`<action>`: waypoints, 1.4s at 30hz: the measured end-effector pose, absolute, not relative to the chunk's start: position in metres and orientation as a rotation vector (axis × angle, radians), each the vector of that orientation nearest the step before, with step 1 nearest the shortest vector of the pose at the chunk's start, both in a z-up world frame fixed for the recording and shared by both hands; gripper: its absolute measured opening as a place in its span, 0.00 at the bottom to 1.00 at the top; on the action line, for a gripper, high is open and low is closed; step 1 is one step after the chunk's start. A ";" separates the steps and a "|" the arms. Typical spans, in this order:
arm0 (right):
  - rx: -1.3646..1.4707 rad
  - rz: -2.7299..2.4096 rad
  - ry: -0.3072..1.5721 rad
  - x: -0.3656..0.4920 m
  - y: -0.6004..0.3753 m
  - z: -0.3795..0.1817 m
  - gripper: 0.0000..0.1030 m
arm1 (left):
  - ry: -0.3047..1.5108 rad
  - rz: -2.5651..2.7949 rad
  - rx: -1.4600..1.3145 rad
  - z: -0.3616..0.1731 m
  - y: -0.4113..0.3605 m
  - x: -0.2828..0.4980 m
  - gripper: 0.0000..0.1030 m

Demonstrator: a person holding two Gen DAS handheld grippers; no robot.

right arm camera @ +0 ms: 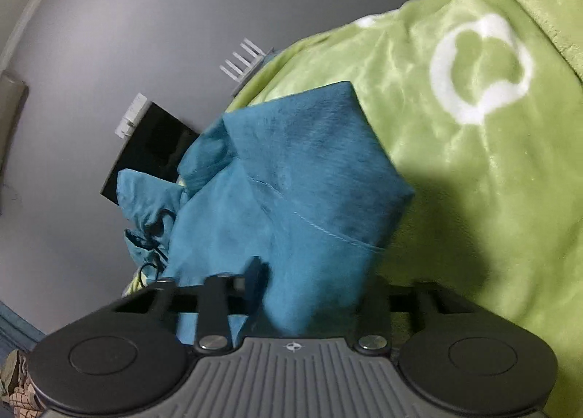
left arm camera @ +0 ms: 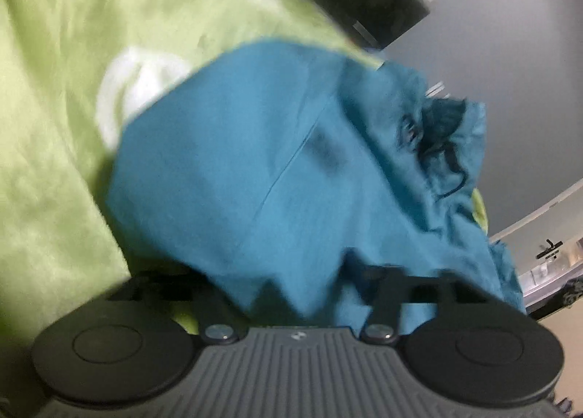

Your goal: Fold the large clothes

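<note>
A teal garment [left arm camera: 255,181] fills the middle of the left wrist view and lies over a green blanket [left arm camera: 54,108]. Its cloth drapes over my left gripper [left arm camera: 302,294] and hides the fingertips; the jaws seem shut on it. The view is blurred. In the right wrist view the same teal garment [right arm camera: 291,181] hangs folded over my right gripper [right arm camera: 309,290], which is shut on its lower edge. One black finger [right arm camera: 255,276] shows at the left of the cloth. A dark drawstring [right arm camera: 153,232] shows on the bunched end at the left.
The green blanket [right arm camera: 473,163] with white ring patterns [right arm camera: 481,68] covers the surface under the garment. A black flat panel [right arm camera: 153,148] and a grey wall [right arm camera: 109,35] stand behind. A white rack [right arm camera: 242,61] sits at the blanket's far edge.
</note>
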State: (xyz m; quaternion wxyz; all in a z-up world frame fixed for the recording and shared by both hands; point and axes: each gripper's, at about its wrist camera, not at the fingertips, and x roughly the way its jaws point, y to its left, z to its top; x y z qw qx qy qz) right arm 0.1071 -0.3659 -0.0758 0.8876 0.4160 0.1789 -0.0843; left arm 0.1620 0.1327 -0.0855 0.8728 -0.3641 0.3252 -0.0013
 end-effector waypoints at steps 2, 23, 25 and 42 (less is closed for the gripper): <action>0.826 -0.150 0.351 0.102 -0.358 -0.061 0.11 | 0.636 -0.022 -0.659 -0.065 0.126 0.158 0.15; 0.598 -0.144 0.530 -0.067 -0.327 0.011 0.31 | 0.783 -0.052 -0.518 -0.009 0.146 0.042 0.27; 0.573 -0.205 0.514 -0.070 -0.329 0.015 0.56 | 0.779 -0.006 -0.532 -0.005 0.152 0.043 0.37; 0.160 -0.119 0.297 -0.090 -0.246 0.077 0.79 | 0.532 0.240 -0.262 0.058 0.133 0.015 0.69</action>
